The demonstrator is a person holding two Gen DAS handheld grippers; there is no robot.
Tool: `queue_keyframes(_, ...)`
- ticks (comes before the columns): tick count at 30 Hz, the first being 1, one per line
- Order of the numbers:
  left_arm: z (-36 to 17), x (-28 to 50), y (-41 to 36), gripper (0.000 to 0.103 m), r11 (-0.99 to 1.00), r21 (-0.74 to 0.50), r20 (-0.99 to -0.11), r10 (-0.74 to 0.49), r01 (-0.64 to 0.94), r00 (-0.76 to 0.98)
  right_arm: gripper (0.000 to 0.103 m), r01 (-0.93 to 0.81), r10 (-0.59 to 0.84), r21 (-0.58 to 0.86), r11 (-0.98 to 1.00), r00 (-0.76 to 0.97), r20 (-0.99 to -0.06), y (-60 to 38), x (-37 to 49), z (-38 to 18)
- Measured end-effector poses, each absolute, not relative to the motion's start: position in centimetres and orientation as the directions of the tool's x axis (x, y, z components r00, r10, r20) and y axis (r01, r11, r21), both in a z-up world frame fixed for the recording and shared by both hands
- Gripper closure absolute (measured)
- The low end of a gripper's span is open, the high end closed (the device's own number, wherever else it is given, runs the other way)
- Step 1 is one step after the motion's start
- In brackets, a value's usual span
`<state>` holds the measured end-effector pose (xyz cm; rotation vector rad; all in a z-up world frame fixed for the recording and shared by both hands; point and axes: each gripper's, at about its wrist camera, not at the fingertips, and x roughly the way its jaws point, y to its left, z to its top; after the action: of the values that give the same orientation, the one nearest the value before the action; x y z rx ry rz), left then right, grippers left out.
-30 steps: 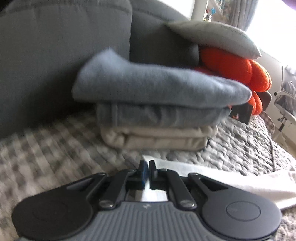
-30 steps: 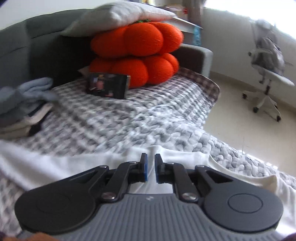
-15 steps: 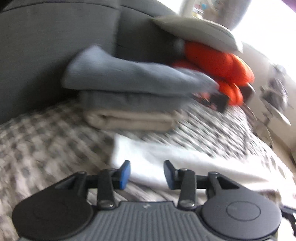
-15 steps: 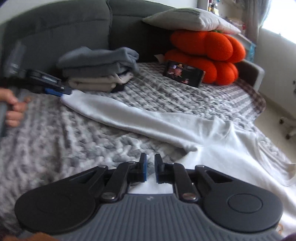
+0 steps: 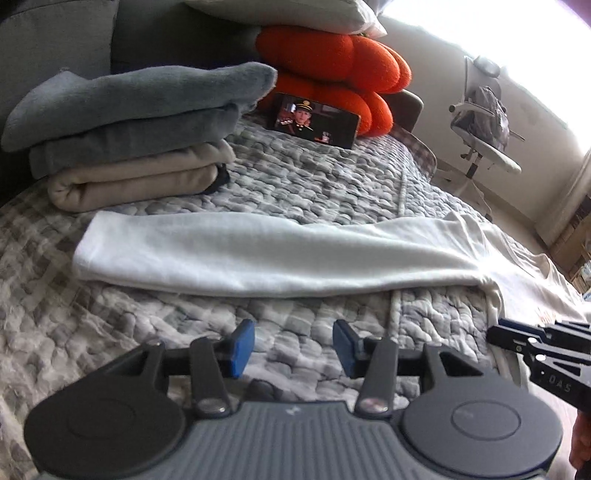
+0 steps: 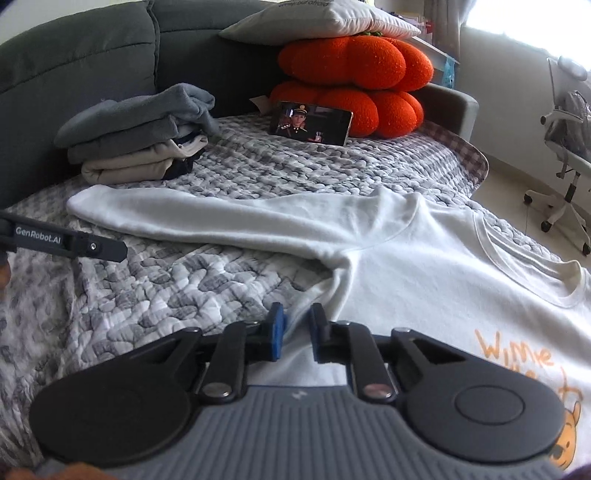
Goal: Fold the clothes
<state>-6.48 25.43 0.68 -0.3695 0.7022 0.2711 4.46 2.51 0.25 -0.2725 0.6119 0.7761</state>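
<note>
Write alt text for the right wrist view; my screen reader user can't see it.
A white long-sleeved shirt lies spread on a grey quilted sofa cover, one sleeve stretched toward folded clothes. The right gripper, jaws nearly shut, hovers at the shirt's side edge.

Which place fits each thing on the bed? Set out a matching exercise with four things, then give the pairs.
Things:
1. white shirt
2. folded stack
3. orange cushions
4. phone

Places:
A. under a pale pillow
B. spread flat, one sleeve stretched out
C. propped against the cushions
D. by the grey sofa back

Pairs: 1-B, 2-D, 3-A, 4-C
</note>
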Motion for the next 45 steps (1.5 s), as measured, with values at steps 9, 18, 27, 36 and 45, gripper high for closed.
queue_keyframes(9, 0.5, -6.7, 26.0, 0.055, 0.892, -0.253, -0.669, 0.118, -0.374, 0.734, 0.101, -0.69, 0.563, -0.009, 0.724, 0.597, -0.571, 2.6, 3.8, 0.7)
queue_keyframes(18, 0.3, -6.9, 26.3, 0.052, 0.883, -0.262, -0.667, 0.126, -0.39, 0.734, 0.091, -0.662, 0.55, 0.001, 0.749, 0.622, -0.557, 2.6, 3.8, 0.1)
queue_keyframes(27, 0.2, -6.9, 26.3, 0.049, 0.885, -0.255, -0.663, 0.133, -0.389, 0.737, 0.087, -0.643, 0.514, -0.061, 0.763, 0.661, -0.546, 3.3, 3.4, -0.3)
queue_keyframes(36, 0.3, -7.0, 26.5, 0.049, 0.877, -0.265, -0.663, 0.135, -0.4, 0.736, 0.092, -0.662, 0.565, 0.029, 0.749, 0.616, -0.55, 3.0, 3.9, -0.6)
queue_keyframes(45, 0.6, -7.0, 25.8, 0.049, 0.878, -0.251, -0.658, 0.154, -0.408, 0.737, 0.081, -0.712, 0.651, 0.112, 0.694, 0.553, -0.52, 2.0, 3.9, -0.4)
